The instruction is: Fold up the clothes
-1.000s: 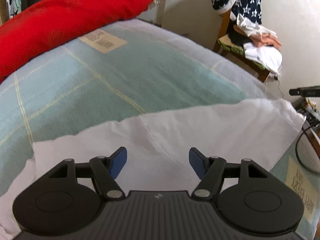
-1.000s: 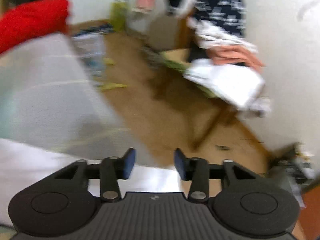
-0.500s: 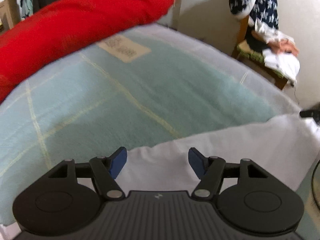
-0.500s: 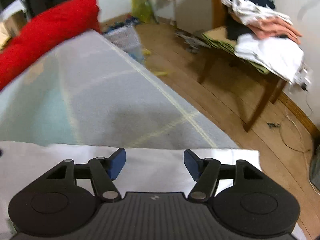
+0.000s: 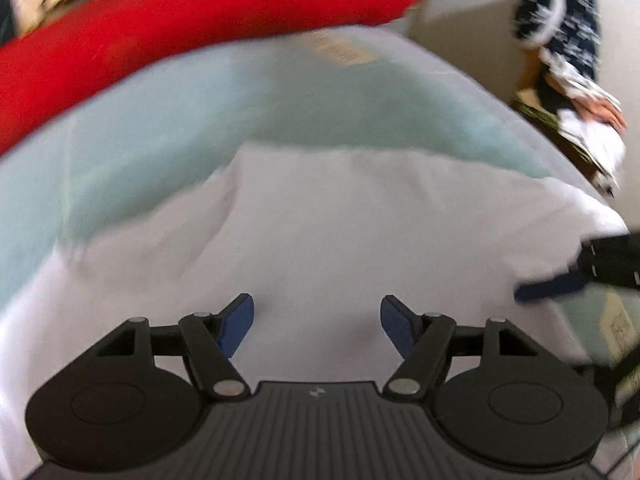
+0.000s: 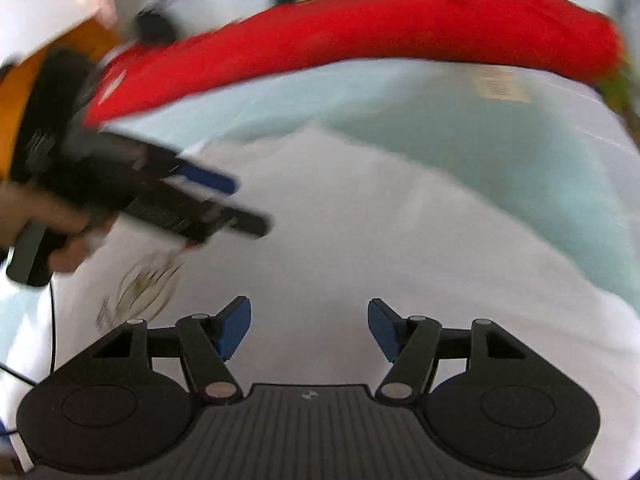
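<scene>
Both tongs swung over shirt (image 5: 360, 224) (seemingly flat).

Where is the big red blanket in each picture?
Left wrist view: the red blanket runs across the top, from the left edge to right of the middle.
Right wrist view: the red blanket arcs across the top, reaching the right side.
Shared landmark: the white shirt lies spread below it in both.

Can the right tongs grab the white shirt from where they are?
Probably yes. The right tongs are open with nothing between them, and the white shirt lies spread right beneath them. The left tongs sit off to one side, not blocking.
</scene>
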The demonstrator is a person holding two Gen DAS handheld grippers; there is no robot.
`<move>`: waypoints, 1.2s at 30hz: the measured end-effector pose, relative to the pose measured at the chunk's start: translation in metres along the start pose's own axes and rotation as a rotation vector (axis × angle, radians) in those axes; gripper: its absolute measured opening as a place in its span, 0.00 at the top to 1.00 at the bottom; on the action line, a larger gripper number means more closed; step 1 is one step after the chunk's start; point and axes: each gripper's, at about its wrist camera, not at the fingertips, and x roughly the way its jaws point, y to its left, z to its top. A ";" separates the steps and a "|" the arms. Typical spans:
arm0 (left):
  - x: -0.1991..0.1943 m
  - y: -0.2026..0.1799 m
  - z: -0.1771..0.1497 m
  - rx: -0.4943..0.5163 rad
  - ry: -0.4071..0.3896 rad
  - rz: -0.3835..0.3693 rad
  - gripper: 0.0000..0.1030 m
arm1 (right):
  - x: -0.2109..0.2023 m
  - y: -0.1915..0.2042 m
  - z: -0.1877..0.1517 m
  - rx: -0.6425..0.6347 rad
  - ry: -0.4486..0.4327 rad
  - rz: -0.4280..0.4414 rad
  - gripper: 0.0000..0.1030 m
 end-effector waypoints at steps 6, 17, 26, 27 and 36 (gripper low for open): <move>-0.007 0.014 -0.016 -0.001 -0.041 -0.008 0.31 | -0.006 0.020 -0.049 -0.089 0.070 -0.086 0.20; -0.036 -0.014 -0.015 0.068 -0.086 -0.056 0.31 | -0.023 0.062 -0.053 -0.066 0.089 -0.140 0.19; -0.060 -0.013 -0.096 -0.001 0.023 -0.002 0.30 | -0.018 0.064 -0.084 -0.037 0.156 -0.168 0.00; -0.067 -0.014 -0.104 -0.024 0.032 0.003 0.29 | -0.018 0.064 -0.086 -0.044 0.159 -0.172 0.00; -0.097 -0.005 -0.154 -0.124 0.107 0.067 0.28 | -0.013 0.068 -0.088 -0.056 0.171 -0.201 0.00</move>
